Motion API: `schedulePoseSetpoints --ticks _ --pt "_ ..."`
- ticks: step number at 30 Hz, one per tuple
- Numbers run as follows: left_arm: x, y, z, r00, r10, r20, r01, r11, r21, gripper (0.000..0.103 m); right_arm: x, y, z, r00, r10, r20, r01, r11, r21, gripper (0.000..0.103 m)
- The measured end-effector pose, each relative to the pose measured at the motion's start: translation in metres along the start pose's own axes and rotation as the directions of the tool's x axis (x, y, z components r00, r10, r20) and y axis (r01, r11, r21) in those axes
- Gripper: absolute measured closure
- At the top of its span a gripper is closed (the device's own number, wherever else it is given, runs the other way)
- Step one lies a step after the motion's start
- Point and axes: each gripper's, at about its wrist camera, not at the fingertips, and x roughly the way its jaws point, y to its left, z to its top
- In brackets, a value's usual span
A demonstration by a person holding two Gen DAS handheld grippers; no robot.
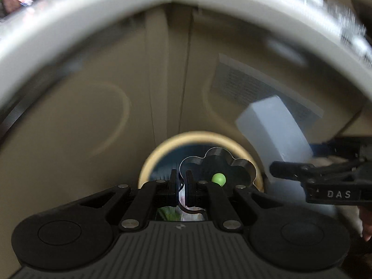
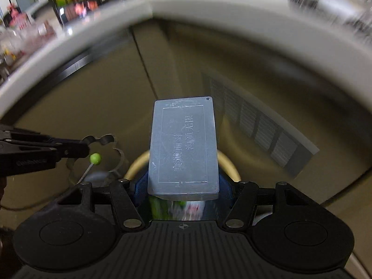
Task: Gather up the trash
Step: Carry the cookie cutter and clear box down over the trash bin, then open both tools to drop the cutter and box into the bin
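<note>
Spanning top of both views: white counter edge [image 1: 93, 18], blurred, beige cabinet doors [image 1: 81, 107] below. Vent grille [image 2: 260, 125] set in right-hand door. Round bin [image 1: 160, 153], tan rim, dark interior, standing beneath both grippers. Frosted plastic box [image 2: 183, 146], embossed lettering on lid, clamped at its near end by right gripper [image 2: 183, 193], jaws spread to box width, above bin mouth. Clear flower-shaped cup [image 1: 218, 162], green-headed pick [image 1: 218, 178] inside; left gripper [image 1: 181, 186] pinched narrow on cup's thin wall, over bin opening.
</note>
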Motion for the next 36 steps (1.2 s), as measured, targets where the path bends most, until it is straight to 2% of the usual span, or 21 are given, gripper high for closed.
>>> schedulePoseSetpoints --ticks 5,10,21,26,27,28,29,30,32,33,36 --pt "0.061 -0.002 -0.007 0.987 0.018 -0.16 -0.015 1.0 0.019 0.099 0.057 -0.009 -0.012 0.986 -0.02 -0.168 0.027 0.999 0.043 0.039" --pt "0.086 -0.009 -0.007 0.978 0.048 -0.204 -0.031 0.996 0.085 0.099 0.088 -0.021 -0.019 0.96 0.015 -0.28 0.019 0.993 0.119 0.038" --pt "0.1 -0.008 -0.004 0.968 0.097 -0.232 -0.07 0.99 0.122 0.099 0.123 -0.006 -0.006 0.936 -0.041 -0.351 0.058 0.998 0.038 0.038" --pt "0.107 -0.013 -0.006 0.965 0.118 -0.236 -0.09 0.988 0.124 0.097 0.125 0.0 -0.007 0.941 -0.059 -0.334 0.075 0.996 0.037 0.038" --pt "0.106 -0.013 -0.007 0.965 0.116 -0.233 -0.09 0.989 0.121 0.094 0.121 -0.002 -0.006 0.943 -0.063 -0.325 0.081 0.996 0.041 0.037" --pt "0.107 -0.013 -0.008 0.967 0.111 -0.23 -0.086 0.989 0.116 0.088 0.118 -0.003 -0.005 0.945 -0.071 -0.319 0.089 0.995 0.041 0.032" --pt "0.105 -0.013 -0.006 0.97 0.104 -0.221 -0.08 0.99 0.113 0.066 0.115 -0.003 -0.005 0.948 -0.08 -0.308 0.097 0.994 0.04 0.023" --pt "0.101 -0.013 -0.005 0.973 0.1 -0.207 -0.078 0.991 0.111 0.038 0.111 -0.003 -0.004 0.952 -0.086 -0.293 0.103 0.994 0.042 0.019" --pt "0.092 -0.013 -0.003 0.977 0.137 -0.165 -0.118 0.986 0.116 0.019 0.101 -0.003 -0.003 0.958 -0.102 -0.267 0.116 0.992 0.039 0.017" --pt "0.086 -0.012 -0.002 0.979 0.137 -0.149 -0.121 0.986 0.116 0.014 0.094 -0.004 -0.001 0.961 -0.101 -0.255 0.115 0.992 0.041 0.017" --pt "0.065 -0.008 0.003 0.985 0.113 -0.129 -0.103 0.991 0.083 0.01 0.068 -0.005 0.006 0.977 -0.082 -0.197 0.095 0.994 0.054 0.017"
